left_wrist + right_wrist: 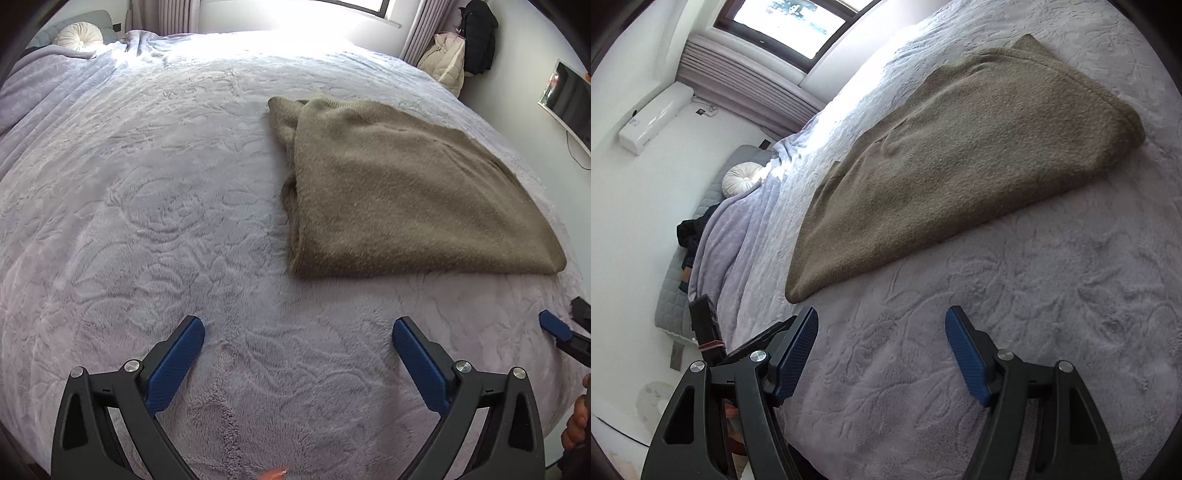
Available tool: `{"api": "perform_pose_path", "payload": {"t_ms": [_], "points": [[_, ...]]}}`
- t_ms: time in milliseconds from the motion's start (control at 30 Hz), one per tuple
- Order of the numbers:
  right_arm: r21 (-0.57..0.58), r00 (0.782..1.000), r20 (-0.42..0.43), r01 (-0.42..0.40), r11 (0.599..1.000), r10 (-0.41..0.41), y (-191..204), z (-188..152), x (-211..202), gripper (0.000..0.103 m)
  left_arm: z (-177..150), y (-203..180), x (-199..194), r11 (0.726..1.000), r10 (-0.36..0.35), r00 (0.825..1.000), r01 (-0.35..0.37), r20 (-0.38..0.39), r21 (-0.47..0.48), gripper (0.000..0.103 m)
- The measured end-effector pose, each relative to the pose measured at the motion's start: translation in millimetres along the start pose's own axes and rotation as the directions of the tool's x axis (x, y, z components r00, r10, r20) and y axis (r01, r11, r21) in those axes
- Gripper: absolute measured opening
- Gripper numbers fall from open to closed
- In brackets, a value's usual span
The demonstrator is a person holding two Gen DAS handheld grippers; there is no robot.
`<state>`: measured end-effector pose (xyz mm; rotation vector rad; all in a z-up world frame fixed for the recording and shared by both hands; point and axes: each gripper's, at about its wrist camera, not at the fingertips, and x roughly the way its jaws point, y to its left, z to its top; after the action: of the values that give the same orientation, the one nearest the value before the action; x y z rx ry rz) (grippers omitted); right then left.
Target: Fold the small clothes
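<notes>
A folded brown sweater is laid flat on the bed, which is covered by a pale lilac plush blanket with an embossed pattern. In the left wrist view the sweater is seen ahead and to the right of the left claw, with a second layer of the same knit showing along its left edge. In the right wrist view it is seen stretching from a near corner just beyond the left blue pad up toward the upper right.

The left claw is held wide open above bare blanket, and nothing is caught between its blue pads. The sweater lies apart from it. The right claw is likewise spread, with only blanket between its pads; the near corner of the sweater is close to its left fingertip but is not gripped. A blue pad of the right claw is also seen at the right edge of the left wrist view, and part of a hand is visible below it.

At the head of the bed a round white cushion is set. A window is seen beyond the bed, and coats are hung in the corner.
</notes>
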<state>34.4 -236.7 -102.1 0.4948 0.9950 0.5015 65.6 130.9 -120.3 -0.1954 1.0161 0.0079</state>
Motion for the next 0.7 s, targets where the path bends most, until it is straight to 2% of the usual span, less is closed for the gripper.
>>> {"api": "perform_pose_path", "payload": {"t_ms": [133, 300, 533, 633, 700], "points": [[-0.009, 0.998, -0.008, -0.057, 0.998, 0.057, 4, -6, 8, 0.075, -5, -2, 3, 1.0, 0.021, 1.0, -0.021, 0.011, 0.013, 0.102], [-0.004, 0.996, -0.005, -0.094, 0.996, 0.094, 3, -11, 21, 0.075, -7, -2, 5, 1.0, 0.02, 1.0, -0.02, 0.008, 0.018, 0.102], [0.001, 0.991, 0.0, -0.133, 0.991, 0.133, 0, -10, 20, 0.075, -6, -4, 3, 1.0, 0.023, 1.0, -0.023, 0.007, 0.011, 0.102], [-0.007, 0.988, -0.005, -0.154, 0.988, 0.154, 2, -5, 21, 0.075, -2, -2, -1, 1.0, -0.011, 1.0, 0.011, 0.004, -0.022, 0.102], [-0.008, 0.989, -0.01, -0.149, 0.989, 0.149, 5, -1, 26, 0.075, 2, 0, -6, 0.993, -0.093, 0.996, 0.093, 0.009, -0.071, 0.102]]}}
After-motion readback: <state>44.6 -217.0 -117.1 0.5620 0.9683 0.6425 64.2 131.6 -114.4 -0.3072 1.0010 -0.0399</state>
